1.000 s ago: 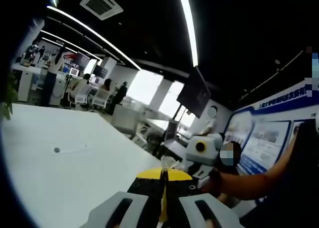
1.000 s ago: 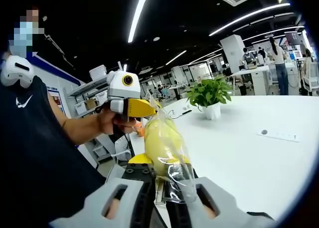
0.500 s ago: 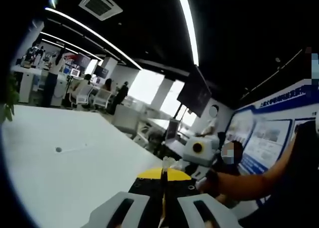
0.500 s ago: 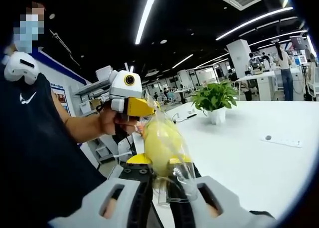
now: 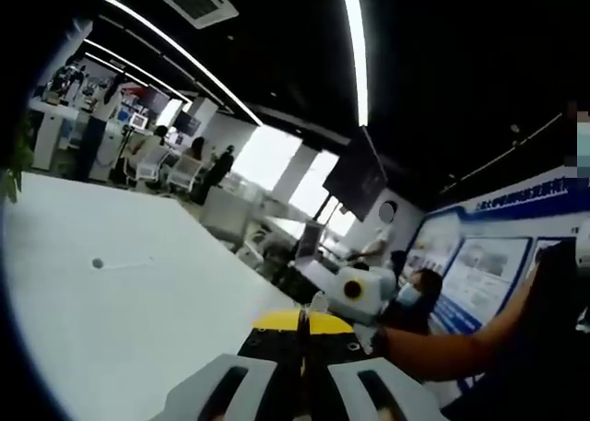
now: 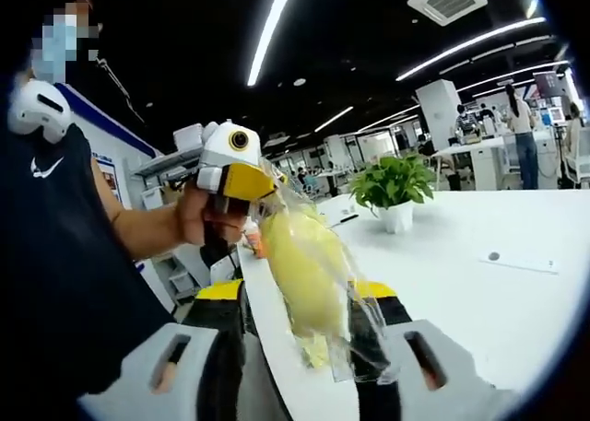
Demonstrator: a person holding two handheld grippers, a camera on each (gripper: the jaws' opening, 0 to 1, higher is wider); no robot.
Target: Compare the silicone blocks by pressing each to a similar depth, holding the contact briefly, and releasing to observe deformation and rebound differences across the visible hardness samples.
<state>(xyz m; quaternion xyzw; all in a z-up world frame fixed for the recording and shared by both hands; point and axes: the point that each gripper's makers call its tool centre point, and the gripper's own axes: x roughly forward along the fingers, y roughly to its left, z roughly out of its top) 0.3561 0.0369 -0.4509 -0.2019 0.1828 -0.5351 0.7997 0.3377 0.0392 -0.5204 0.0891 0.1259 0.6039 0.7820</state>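
A soft yellow silicone block in a clear plastic bag [image 6: 309, 274] hangs in the air over the table edge. In the right gripper view my left gripper [image 6: 251, 180], held in a hand, is shut on the top of the bag. My right gripper [image 6: 300, 292] stands open with a jaw on either side of the block; the bag brushes the right-hand jaw. In the left gripper view my left gripper [image 5: 300, 327] has its jaws pressed together on a thin edge of plastic. Just beyond it is the right gripper [image 5: 355, 292], on a bare forearm.
A big white table [image 6: 479, 292] [image 5: 120, 292] carries a potted plant [image 6: 392, 186] and a small round socket [image 5: 97, 263]. The person's dark shirt and arm [image 6: 83, 255] are close on the left. Desks, chairs and people stand far behind.
My right gripper's jaws have spread apart and let go of the bagged block, which now hangs from the left gripper alone. The left gripper has stayed shut.
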